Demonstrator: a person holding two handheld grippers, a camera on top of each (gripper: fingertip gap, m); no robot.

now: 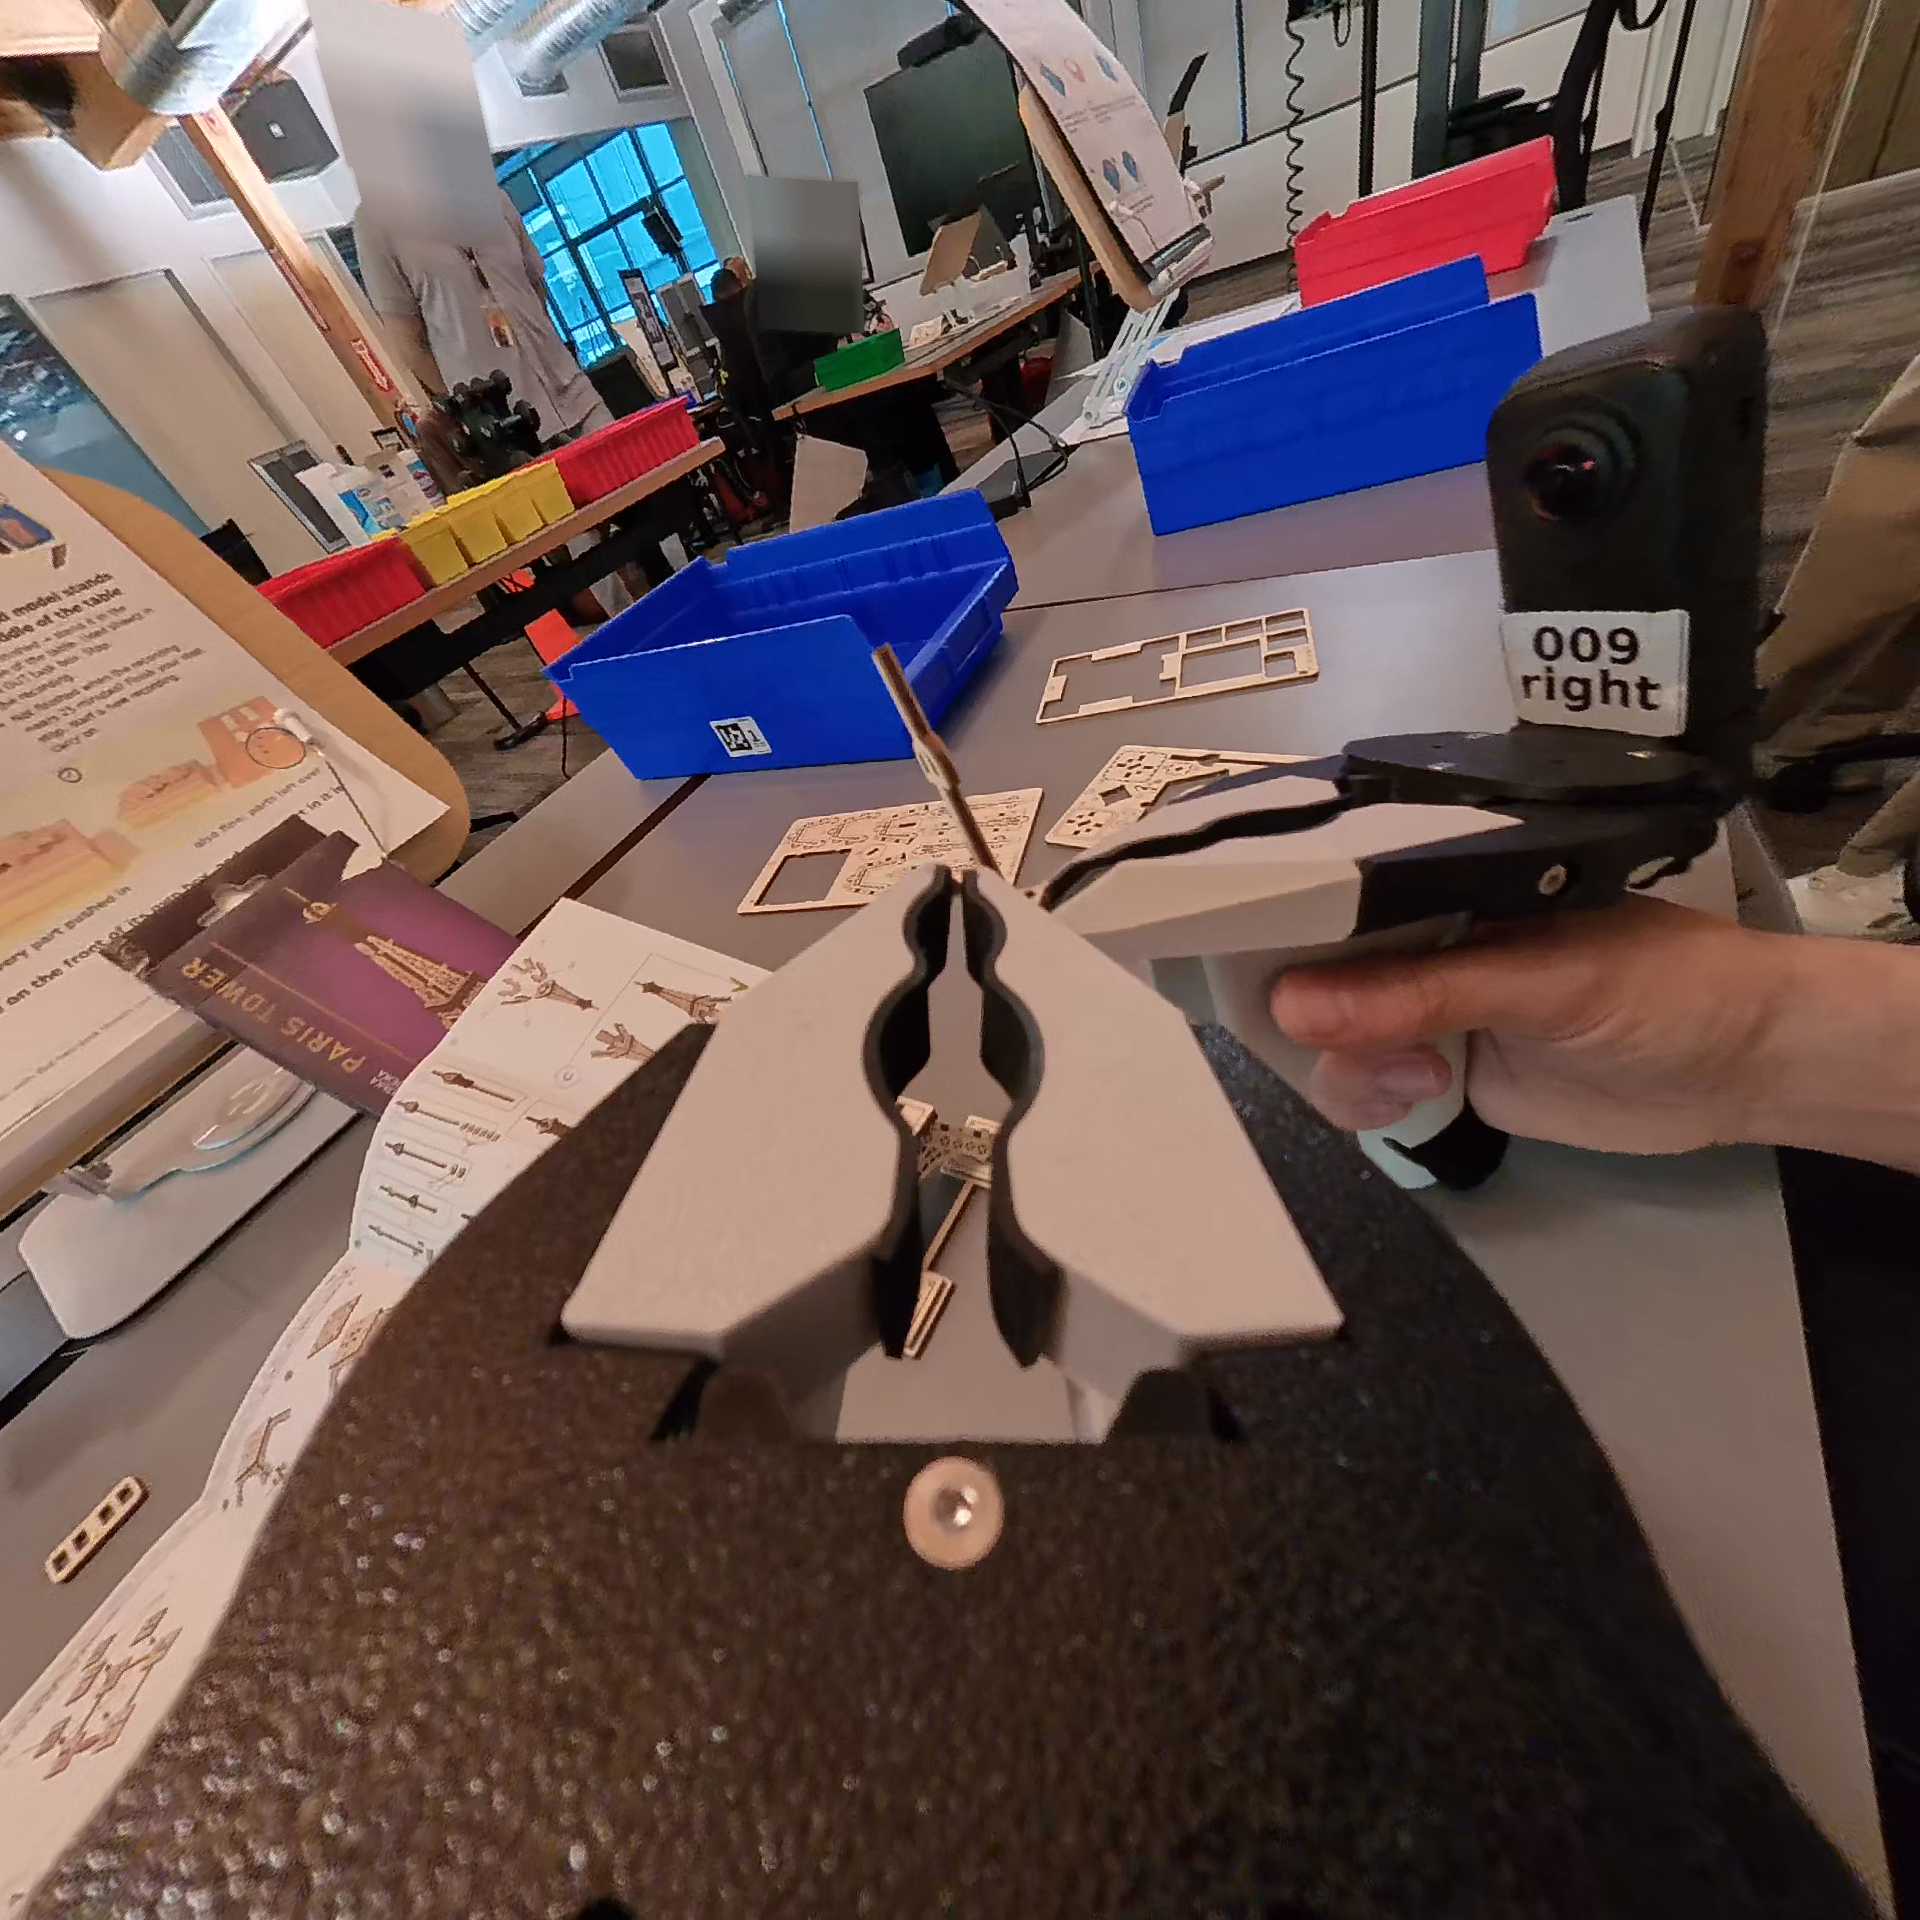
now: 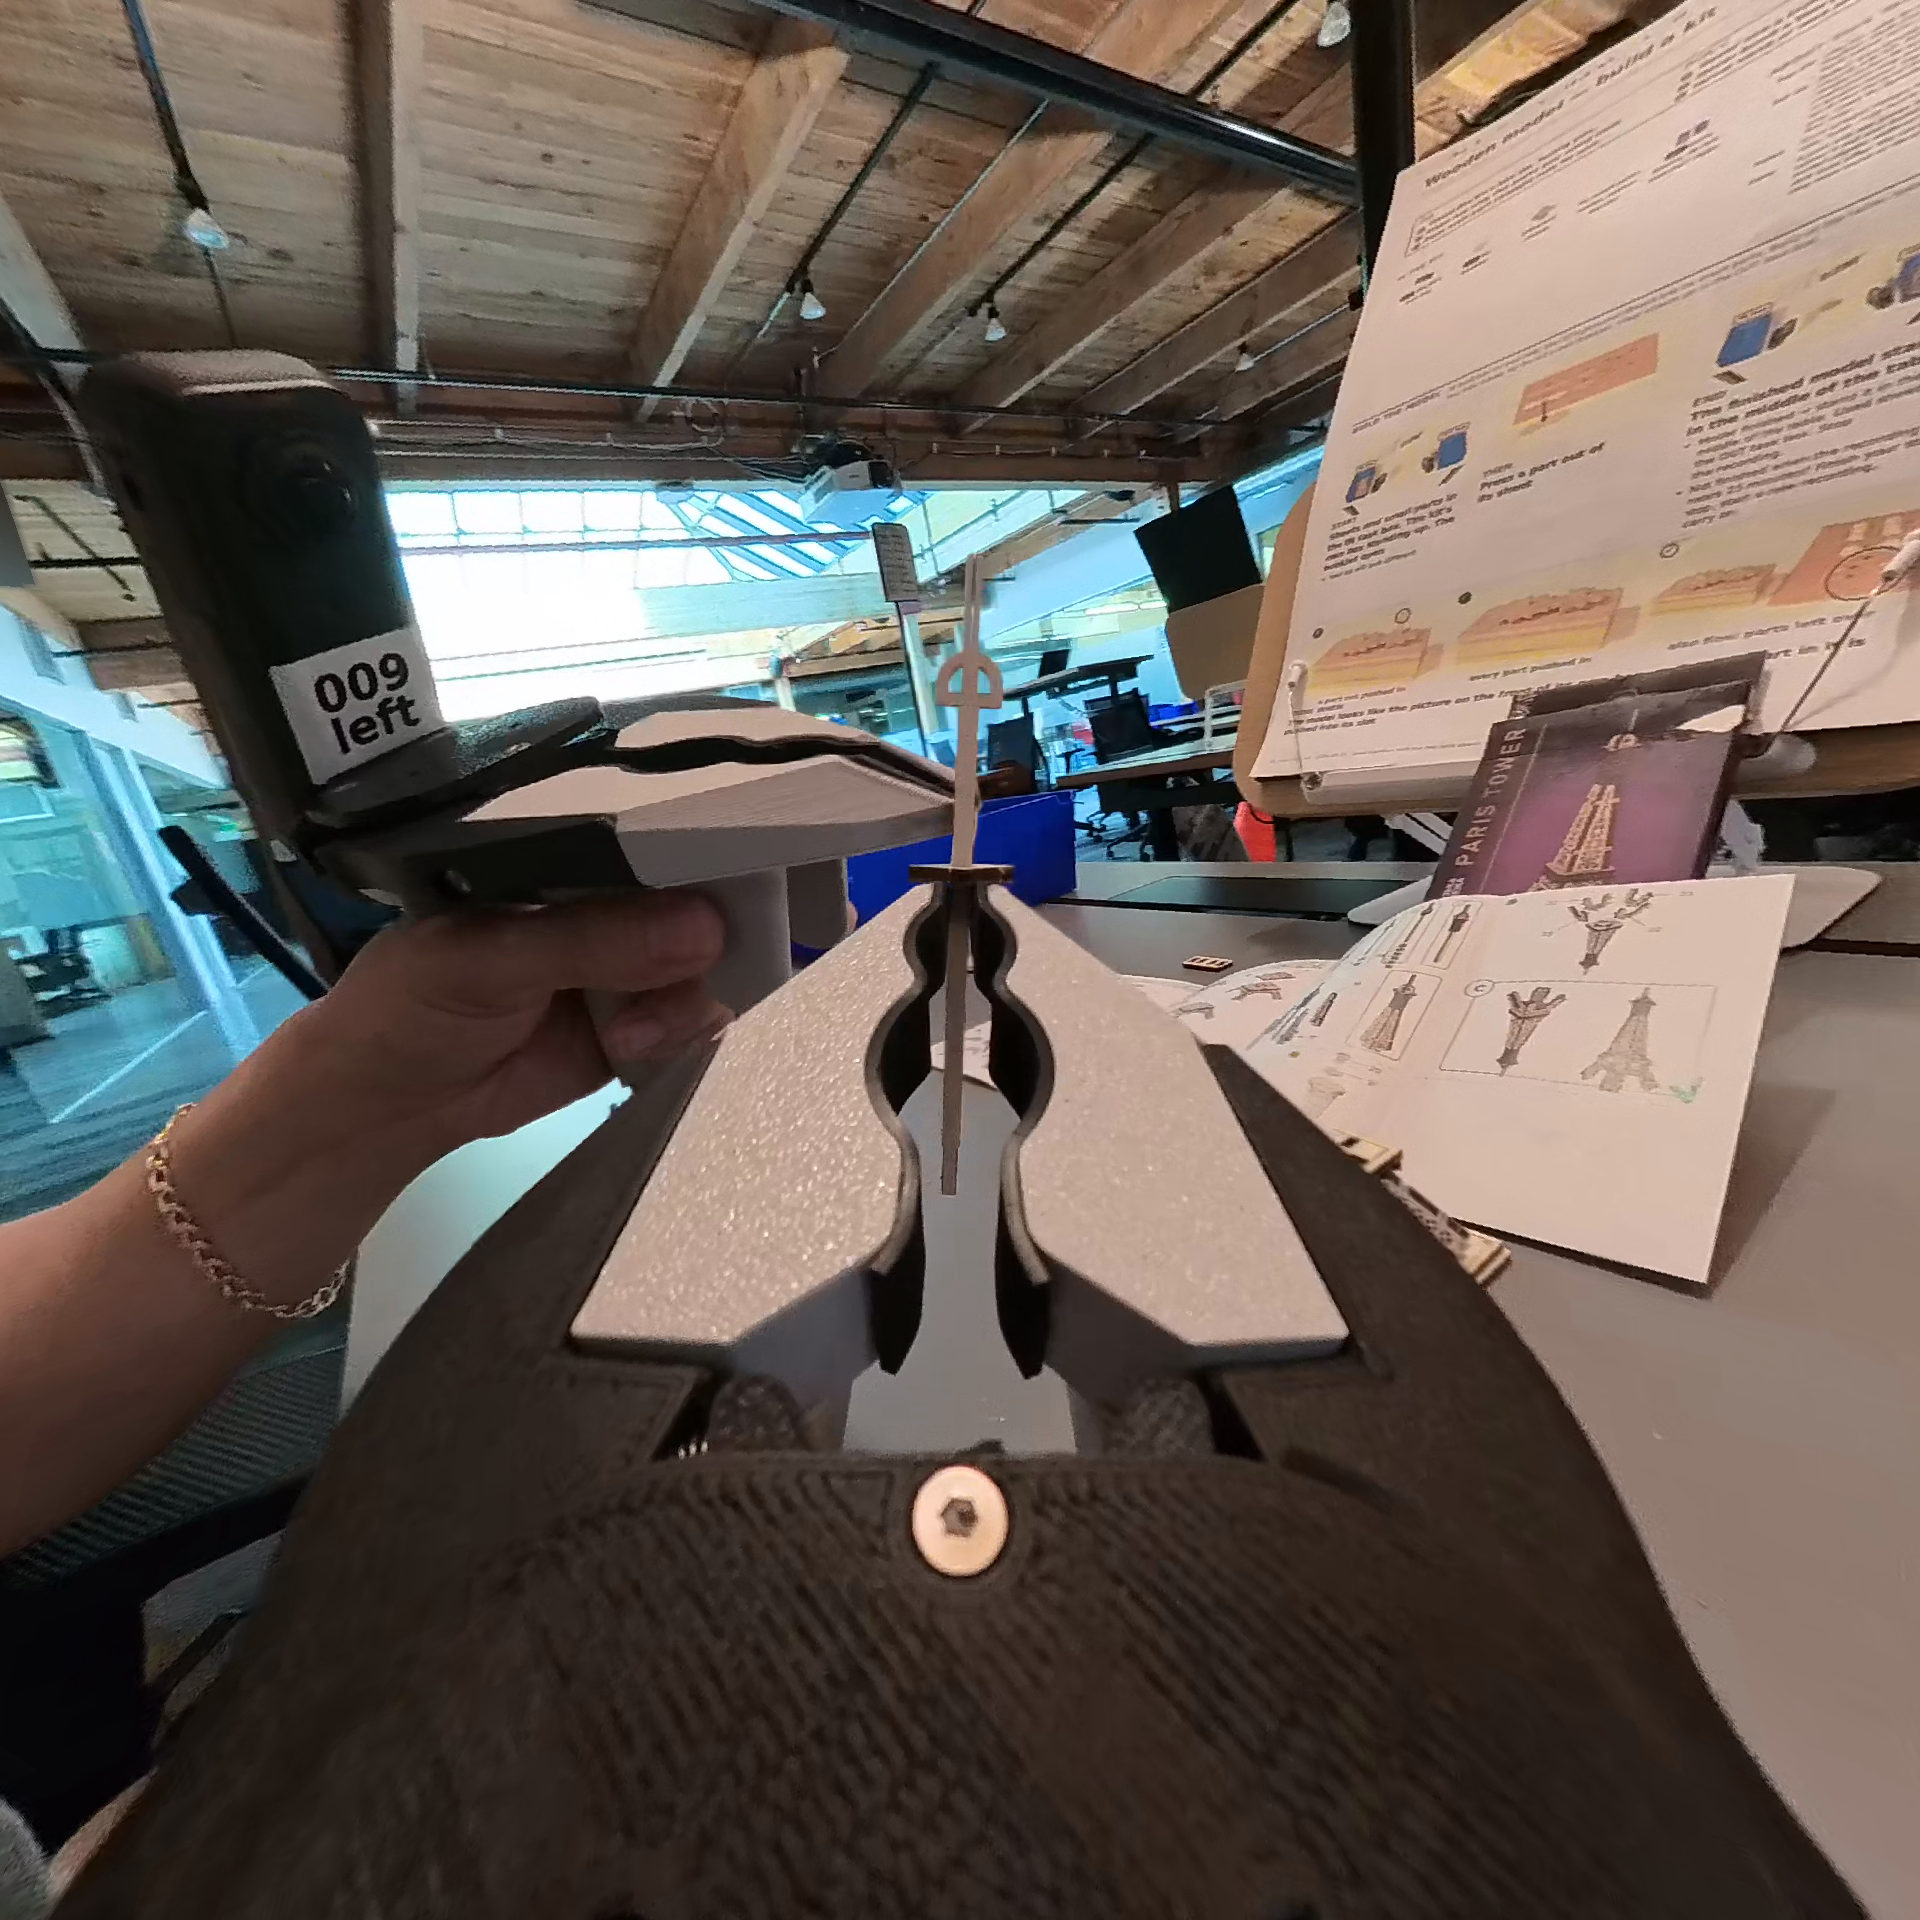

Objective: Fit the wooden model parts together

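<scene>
Grey-fingered left gripper (image 1: 961,883) pinching a thin pale wooden spire strip (image 1: 938,764), jaws pressed against it. Grey-fingered right gripper (image 2: 961,894) clamping the same strip's lower end (image 2: 954,1039), just under a small wooden crosspiece (image 2: 961,873). Both hovering above the grey table (image 1: 1351,582), near the flat punched plywood sheets (image 1: 894,842).

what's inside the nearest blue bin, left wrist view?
The nearest blue bin shows only bare ribbed inner walls. Its near wall hides the floor, so I cannot tell whether parts lie inside.

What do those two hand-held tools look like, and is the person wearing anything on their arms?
Each tool, left and right, has pale grey wedge fingers with wavy black pads, a black textured body, a black camera block bearing a white sticker. A gold chain bracelet circles one wrist.
</scene>
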